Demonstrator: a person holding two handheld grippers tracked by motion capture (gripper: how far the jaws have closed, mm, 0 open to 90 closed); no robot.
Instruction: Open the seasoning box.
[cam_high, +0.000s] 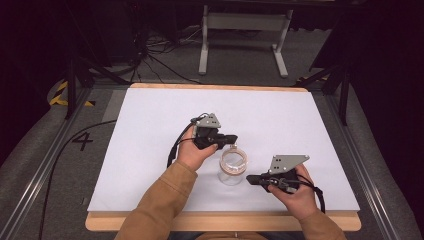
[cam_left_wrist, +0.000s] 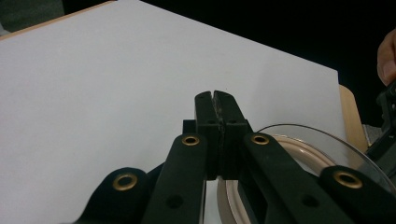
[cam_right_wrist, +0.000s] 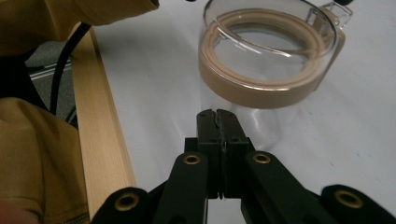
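Note:
A clear glass jar (cam_high: 233, 166) with a tan ring at its rim stands on the white table (cam_high: 150, 125), near the front middle. My left gripper (cam_high: 234, 138) is shut and empty, its tips just behind the jar's rim. In the left gripper view its shut jaws (cam_left_wrist: 215, 96) point over bare table, with the jar's rim (cam_left_wrist: 306, 142) below to the right. My right gripper (cam_high: 249, 179) is shut too, beside the jar's right side. The right gripper view has its tips (cam_right_wrist: 217, 114) a little short of the jar (cam_right_wrist: 271, 70), apart from the glass.
The table's wooden front edge (cam_high: 220, 220) runs under both forearms, and a tan sleeve (cam_right_wrist: 37, 154) lies along it (cam_right_wrist: 100, 135). A white frame (cam_high: 245, 35) and cables lie on the floor beyond the table. Metal rails (cam_high: 45, 165) flank both sides.

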